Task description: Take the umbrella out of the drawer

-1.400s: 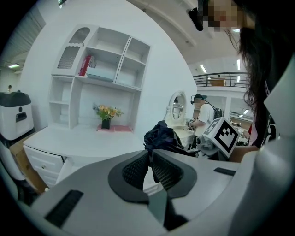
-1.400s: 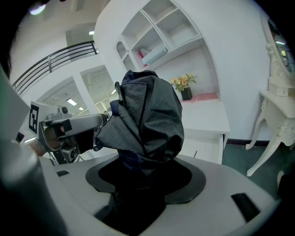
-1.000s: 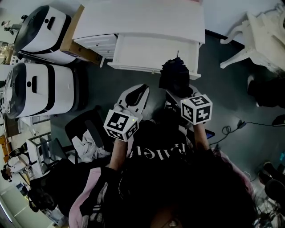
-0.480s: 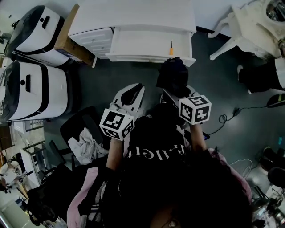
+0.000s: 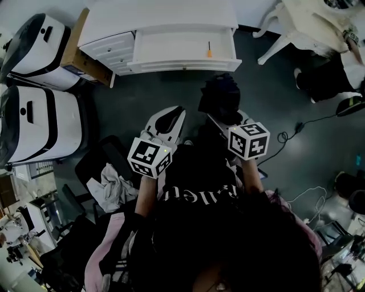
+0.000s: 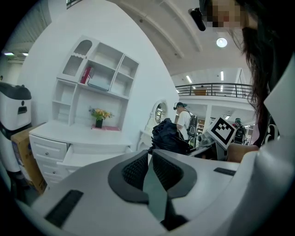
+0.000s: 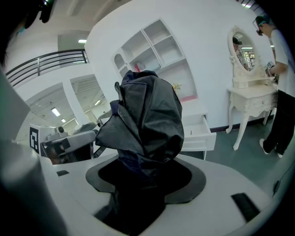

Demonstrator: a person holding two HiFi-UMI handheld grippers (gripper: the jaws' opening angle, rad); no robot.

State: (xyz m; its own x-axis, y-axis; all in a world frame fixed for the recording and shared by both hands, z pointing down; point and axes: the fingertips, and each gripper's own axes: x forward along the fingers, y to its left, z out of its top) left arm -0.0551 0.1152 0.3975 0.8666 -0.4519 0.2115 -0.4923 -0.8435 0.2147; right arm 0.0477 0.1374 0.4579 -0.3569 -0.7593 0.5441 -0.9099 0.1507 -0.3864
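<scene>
**toolbox_tom:** So how much of this is actually being counted as done?

**gripcam_fan:** Most of it, tbh. The umbrella [image 5: 221, 94] is being clamped in the right gripper [image 5: 223, 117]. The jaws are being squeezed on the dark folded fabric, which is bunching up above them in the right gripper view. It's being carried in the air over the dark floor [image 5: 171, 91], at about 6 o'clock from the open drawer [image 5: 171, 54] and well apart from its front edge. So the "out of the drawer" bit is being treated as finished.

**toolbox_tom:** And the other claw?

**gripcam_fan:** The left gripper [image 5: 167, 121] is being held at roughly 8 o'clock of the umbrella, jaws being kept practically together with nothing between them. No part is being played by it right now.

**toolbox_tom:** Anything left then?

**gripcam_fan:** Probably only a put-down somewhere, and maybe the drawer being pushed back into the white dresser [image 5: 159, 17], though neither is being asked for by the task. A small orange-handled thing [image 5: 209, 51] is lying in the drawer near its right end. It's possibly a screwdriver, but it's too tiny to be called for sure.
</scene>
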